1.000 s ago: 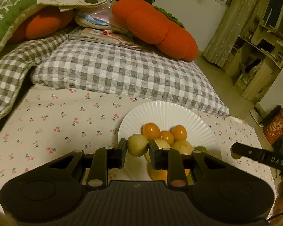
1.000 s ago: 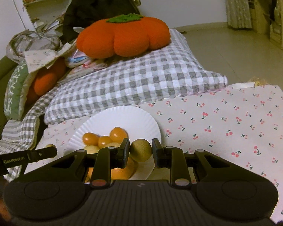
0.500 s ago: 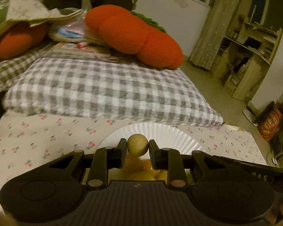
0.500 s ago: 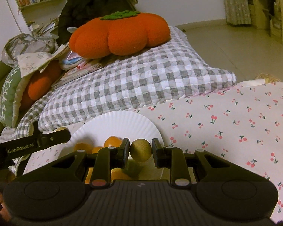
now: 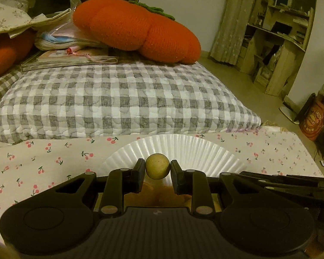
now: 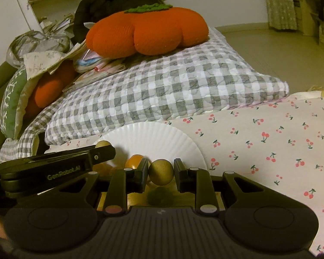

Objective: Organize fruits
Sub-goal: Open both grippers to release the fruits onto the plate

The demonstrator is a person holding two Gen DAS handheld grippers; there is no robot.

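White "GenRobot.AI" lettering marks the black left gripper (image 6: 102, 145), which, like the right gripper (image 6: 161, 172), is clamped on a small round yellowish fruit (image 5: 157, 166) above the white fluted paper plate (image 6: 162, 138).

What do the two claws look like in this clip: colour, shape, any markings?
Both are matte black plastic. The left claw and right claw each have two flat rectangular fingers on angled linkage arms with pale round pivot caps, behind a ribbed body with round recesses. The left's side reads "GenRobot.AI" in the right wrist view.
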